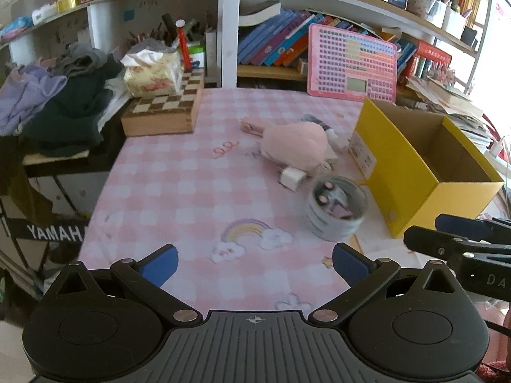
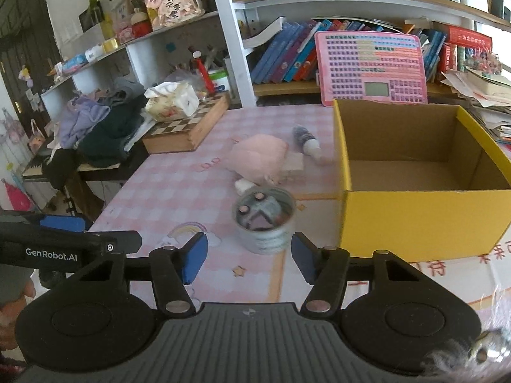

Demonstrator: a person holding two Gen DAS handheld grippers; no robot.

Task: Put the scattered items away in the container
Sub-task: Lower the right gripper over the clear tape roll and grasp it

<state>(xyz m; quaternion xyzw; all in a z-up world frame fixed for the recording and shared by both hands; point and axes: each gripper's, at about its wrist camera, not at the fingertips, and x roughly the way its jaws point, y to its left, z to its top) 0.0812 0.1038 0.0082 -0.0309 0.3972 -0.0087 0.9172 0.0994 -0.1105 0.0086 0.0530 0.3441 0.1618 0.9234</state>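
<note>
Yellow box [image 2: 424, 220]: open-topped cardboard container, right side of the pink checked surface [image 1: 166, 191]; inside looks bare.
Tin [image 2: 264, 223]: small round can w/ bits inside, upright, just left of the box's near corner, not touching it.
Pink plush [image 1: 295, 145]: lying mid-surface behind the tin; small white block [image 1: 292, 178] at its near edge.
Bottle [image 2: 306, 140]: on its side beyond the plush, near the box's left wall.
Right tool [image 2: 249, 257]: jaws partly apart, nothing between the blue pads — tin sits just ahead of the gap.
Left tool [image 1: 254, 263]: jaws wide apart, holding nothing, over bare surface by a rainbow print [image 1: 244, 229].
Chessboard box [image 1: 166, 108]: far left corner, tissue pack [image 1: 153, 73] on top.
</note>
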